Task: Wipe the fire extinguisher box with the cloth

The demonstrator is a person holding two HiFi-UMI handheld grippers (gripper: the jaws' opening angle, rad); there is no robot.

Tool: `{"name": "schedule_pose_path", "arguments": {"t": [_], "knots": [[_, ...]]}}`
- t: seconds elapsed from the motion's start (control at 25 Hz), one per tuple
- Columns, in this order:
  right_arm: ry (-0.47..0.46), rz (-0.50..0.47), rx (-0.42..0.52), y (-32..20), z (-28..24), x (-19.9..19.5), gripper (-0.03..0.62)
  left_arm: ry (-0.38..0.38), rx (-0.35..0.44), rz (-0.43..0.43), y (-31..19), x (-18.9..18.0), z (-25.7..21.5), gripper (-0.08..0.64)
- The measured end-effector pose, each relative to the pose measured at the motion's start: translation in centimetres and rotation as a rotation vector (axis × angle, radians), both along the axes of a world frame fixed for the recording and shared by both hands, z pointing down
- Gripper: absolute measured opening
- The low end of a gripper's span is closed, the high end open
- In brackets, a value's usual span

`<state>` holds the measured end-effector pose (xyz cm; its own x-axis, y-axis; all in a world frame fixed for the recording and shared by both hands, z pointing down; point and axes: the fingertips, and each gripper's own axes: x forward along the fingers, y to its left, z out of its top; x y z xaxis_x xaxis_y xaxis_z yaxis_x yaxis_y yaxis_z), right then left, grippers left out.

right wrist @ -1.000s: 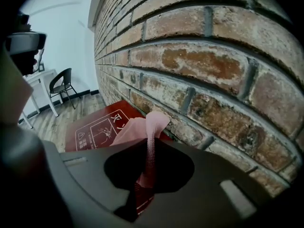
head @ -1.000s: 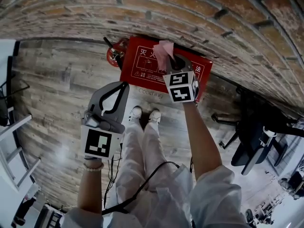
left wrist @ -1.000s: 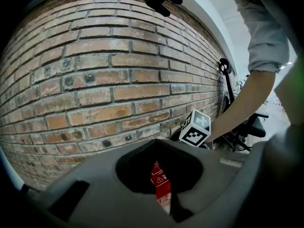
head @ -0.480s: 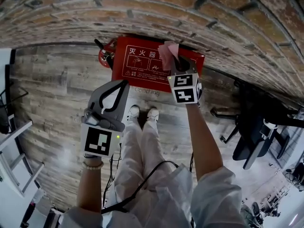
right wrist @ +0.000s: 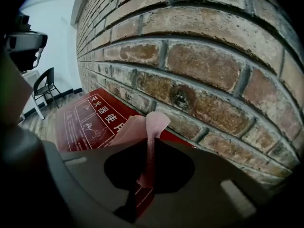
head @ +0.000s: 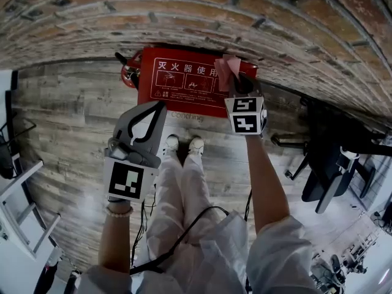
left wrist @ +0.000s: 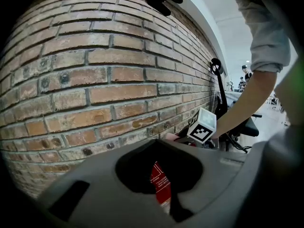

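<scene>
Showed soft, even indoor light, with a pale sheen on the wooden floor [head: 73, 195]. Bent the brick wall [head: 184, 11] into fisheye arcs and blackened the corners of both gripper views. Kept the print on the fire extinguisher box [head: 187, 78] crisp, blurred the cloth [right wrist: 151, 127] up close, and washed out the far room [left wrist: 232, 37].

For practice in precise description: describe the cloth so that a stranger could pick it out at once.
At the foot of the brick wall sits a red fire extinguisher box. Near its right end, the right gripper pinches the cloth. It is the only soft, pale pink thing against the box's flat red.
</scene>
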<state>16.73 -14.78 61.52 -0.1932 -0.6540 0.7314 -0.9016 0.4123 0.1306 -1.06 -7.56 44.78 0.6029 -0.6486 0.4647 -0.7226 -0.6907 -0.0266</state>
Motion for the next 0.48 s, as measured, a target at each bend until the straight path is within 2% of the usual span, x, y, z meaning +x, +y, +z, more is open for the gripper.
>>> {"name": "schedule_pose_path", "arguments": {"t": [0.48], "knots": [[0.030,0.069,-0.014,1.2,0.4,4.3,0.029,-0.004,-0.006,0.016,-0.1,0.8,0.1,-0.002]]}}
